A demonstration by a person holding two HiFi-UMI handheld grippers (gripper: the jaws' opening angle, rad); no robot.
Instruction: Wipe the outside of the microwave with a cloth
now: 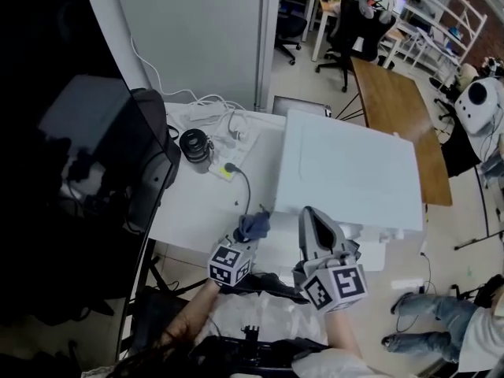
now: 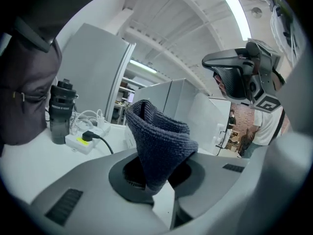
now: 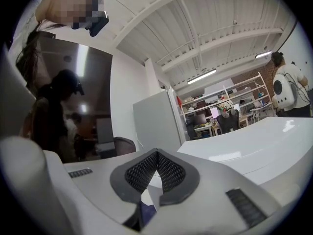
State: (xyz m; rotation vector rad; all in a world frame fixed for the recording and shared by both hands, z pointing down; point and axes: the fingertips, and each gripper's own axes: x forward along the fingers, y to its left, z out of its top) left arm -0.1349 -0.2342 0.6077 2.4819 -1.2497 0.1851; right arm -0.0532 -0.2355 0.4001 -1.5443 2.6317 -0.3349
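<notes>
Cloth pinched in left claw beside the microwave; right claw clenched on nothing.

The left claw [image 2: 156, 186] grips the dark blue cloth [image 2: 159, 138], whose folded end stands out past the tips in a bunched peak. In the head view the cloth [image 1: 253, 225] sits at the near left corner of the white microwave [image 1: 346, 172], over the desk [image 1: 197, 207]; whether it touches the microwave cannot be told. The right claw [image 3: 156, 154] has its jaws pressed together with nothing between them and, in the head view, lies just right of the cloth at the microwave's near edge. A black bottle [image 2: 61, 112] and a power strip [image 2: 82, 142] stand further back on the desk.
</notes>
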